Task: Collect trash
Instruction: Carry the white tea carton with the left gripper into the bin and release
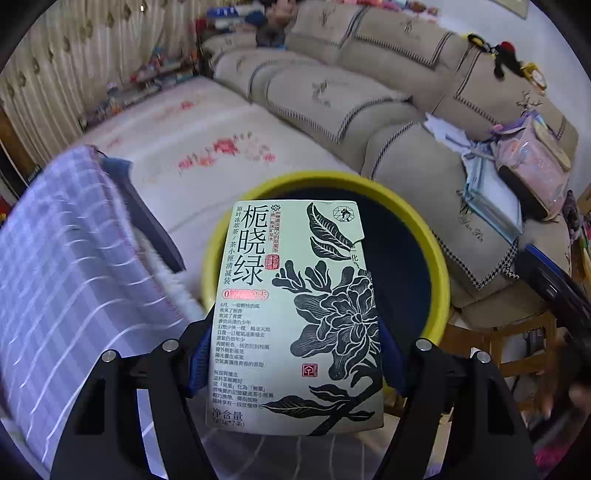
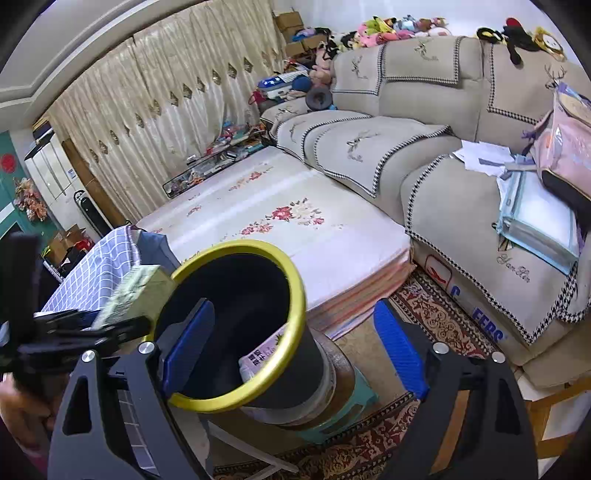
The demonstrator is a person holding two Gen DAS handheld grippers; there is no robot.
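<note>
A long beige sofa (image 2: 424, 147) runs along the wall. Stuffed toys (image 2: 399, 27) line its back; papers (image 2: 484, 157) and a pink bag (image 2: 565, 144) sit on its near seat. A floral mattress (image 2: 280, 229) lies beside it, gold curtains (image 2: 155, 110) beyond.

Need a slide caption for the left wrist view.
Left hand-held gripper holds a green tea box before the yellow-rimmed bin.

Tea box (image 1: 295, 317): "栀晓绿", "净含量". Sofa cover (image 2: 480, 236): "Yan Rn".
</note>
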